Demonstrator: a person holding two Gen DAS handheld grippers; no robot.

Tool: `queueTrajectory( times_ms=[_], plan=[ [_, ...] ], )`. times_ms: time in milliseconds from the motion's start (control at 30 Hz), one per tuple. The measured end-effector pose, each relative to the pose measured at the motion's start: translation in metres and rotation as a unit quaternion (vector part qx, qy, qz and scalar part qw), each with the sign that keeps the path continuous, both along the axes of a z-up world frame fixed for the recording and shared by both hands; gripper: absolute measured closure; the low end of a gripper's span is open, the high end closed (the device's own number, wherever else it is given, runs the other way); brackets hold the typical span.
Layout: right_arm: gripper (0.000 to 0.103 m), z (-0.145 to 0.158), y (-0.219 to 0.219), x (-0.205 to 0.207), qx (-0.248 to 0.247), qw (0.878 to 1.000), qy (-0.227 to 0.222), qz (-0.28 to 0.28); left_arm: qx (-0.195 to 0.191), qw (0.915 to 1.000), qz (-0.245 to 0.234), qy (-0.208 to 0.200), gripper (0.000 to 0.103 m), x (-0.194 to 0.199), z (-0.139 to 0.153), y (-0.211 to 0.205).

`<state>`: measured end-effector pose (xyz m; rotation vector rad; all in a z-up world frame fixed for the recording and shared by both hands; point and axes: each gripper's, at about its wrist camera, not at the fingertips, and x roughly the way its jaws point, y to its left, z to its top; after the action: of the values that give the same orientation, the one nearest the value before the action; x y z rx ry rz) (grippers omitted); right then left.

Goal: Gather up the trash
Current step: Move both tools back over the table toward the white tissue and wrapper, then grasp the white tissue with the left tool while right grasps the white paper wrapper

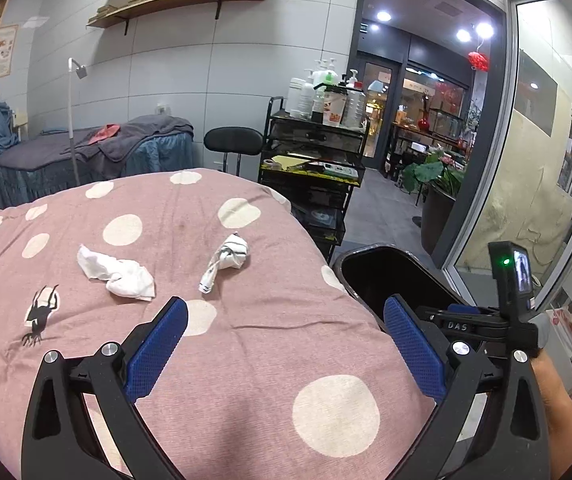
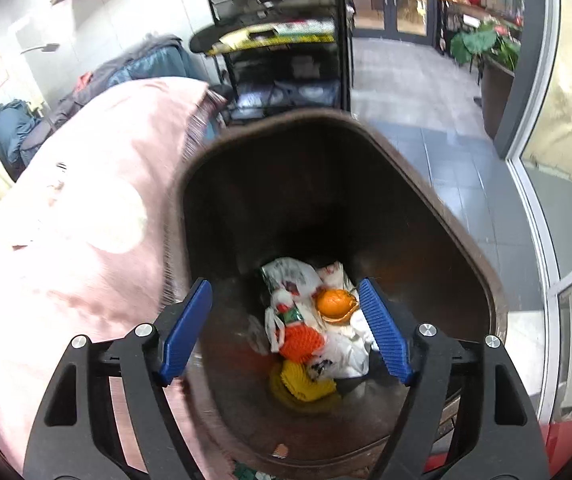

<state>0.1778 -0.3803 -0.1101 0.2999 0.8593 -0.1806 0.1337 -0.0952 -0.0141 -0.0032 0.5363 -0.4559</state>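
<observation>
Two crumpled white tissues lie on the pink polka-dot bedcover point(image 1: 246, 344): one at the left point(image 1: 120, 274), one with dark print to its right point(image 1: 226, 260). My left gripper point(image 1: 286, 320) is open and empty, a little short of them above the cover. A dark bin point(image 2: 437, 208) stands beside the bed; it also shows in the left wrist view point(image 1: 381, 268). My right gripper point(image 2: 286, 312) is open and empty over the bin's mouth. Inside lie plastic bags point(image 2: 289, 280), an orange peel point(image 2: 333, 302) and orange and yellow foam nets point(image 2: 299, 342).
A black trolley point(image 1: 309, 168) with bottles stands beyond the bed's far corner, a black stool point(image 1: 233, 141) next to it. A second bed with grey covers point(image 1: 86, 152) is at the back left. A glass door point(image 1: 545, 160) and grey tiled floor point(image 2: 445, 152) are to the right.
</observation>
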Motion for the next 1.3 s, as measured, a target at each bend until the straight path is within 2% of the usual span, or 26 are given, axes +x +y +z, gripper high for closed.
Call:
queueTrajectory(
  times_ms=[133, 267, 467, 1000, 1167, 1300],
  plan=[
    [0.019, 0.022, 0.015, -0.002, -0.001, 0.999, -0.038, 0.015, 0.004, 0.9999, 0.014, -0.008, 0.006, -0.003, 0.000, 0.013],
    [0.017, 0.043, 0.035, 0.000, 0.004, 0.997, -0.068, 0.041, 0.006, 0.9993, 0.032, -0.016, 0.006, -0.007, 0.001, 0.029],
    [0.017, 0.064, 0.075, 0.012, 0.005, 0.992, -0.082, 0.095, 0.016, 0.9973, 0.067, -0.023, 0.006, -0.010, 0.001, 0.059],
    [0.017, 0.072, 0.184, 0.063, -0.007, 0.975, -0.060, 0.212, 0.026, 0.9886, 0.148, 0.003, 0.006, 0.009, -0.014, 0.152],
    [0.017, 0.073, 0.212, 0.093, -0.016, 0.970, -0.039, 0.240, 0.024, 0.9883, 0.149, 0.019, 0.006, 0.024, -0.019, 0.169],
    [0.017, 0.063, 0.226, 0.126, -0.029, 0.969, -0.002, 0.247, 0.023, 0.9895, 0.139, 0.033, 0.006, 0.041, -0.020, 0.177]
  ],
)
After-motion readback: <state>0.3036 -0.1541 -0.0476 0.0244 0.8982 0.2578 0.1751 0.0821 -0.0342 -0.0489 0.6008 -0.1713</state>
